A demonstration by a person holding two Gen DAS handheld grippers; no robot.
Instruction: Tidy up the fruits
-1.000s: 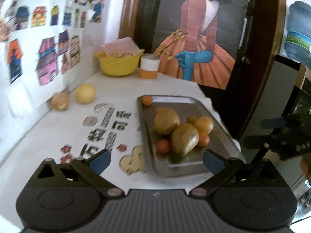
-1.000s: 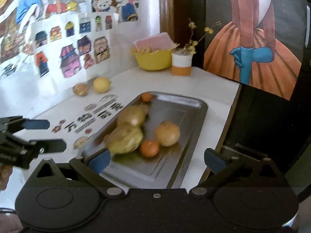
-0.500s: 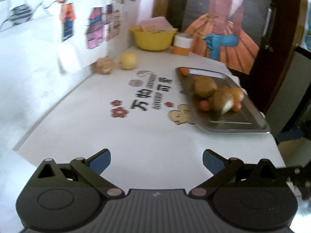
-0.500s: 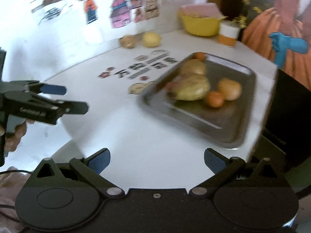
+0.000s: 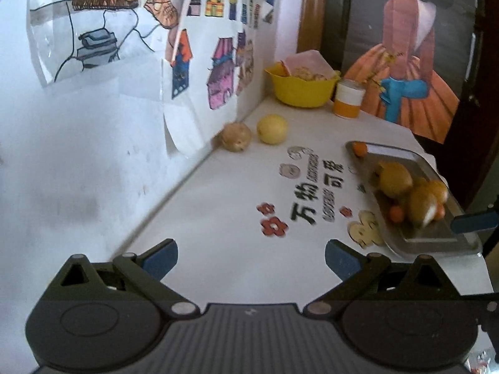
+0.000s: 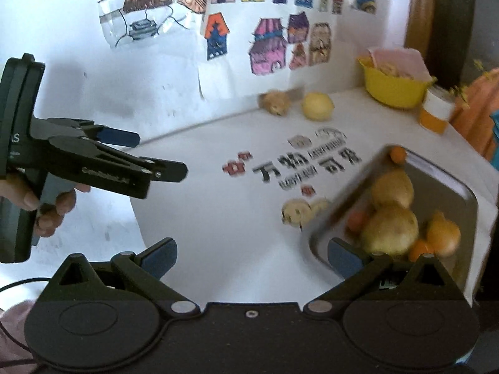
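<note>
The fruit is mostly piled in a metal tray sitting at the right side of the white table. Inside it there's a big yellowish-brown fruit bunched up against another one like it, an orange-coloured fruit just beside them, and a small orange one off alone in the tray's far corner. A couple more little orange-red ones are tucked in around the pile, but they're blurry.

Two pieces aren't in the tray at all: a yellow fruit and a brownish knobbly one sit just beside each other on the table by the wall, well apart from the tray.

The left gripper hangs over the near part of the table with its jaws spread wide and nothing between them. The right gripper is the same deal, wide apart and empty, with its right finger just in front of the tray's near edge. In the right wrist view a hand is wrapped around the left gripper's handle.

Farther back there's a yellow bowl and an orange-and-white cup next to it. Colourful house drawings cover the wall.
</note>
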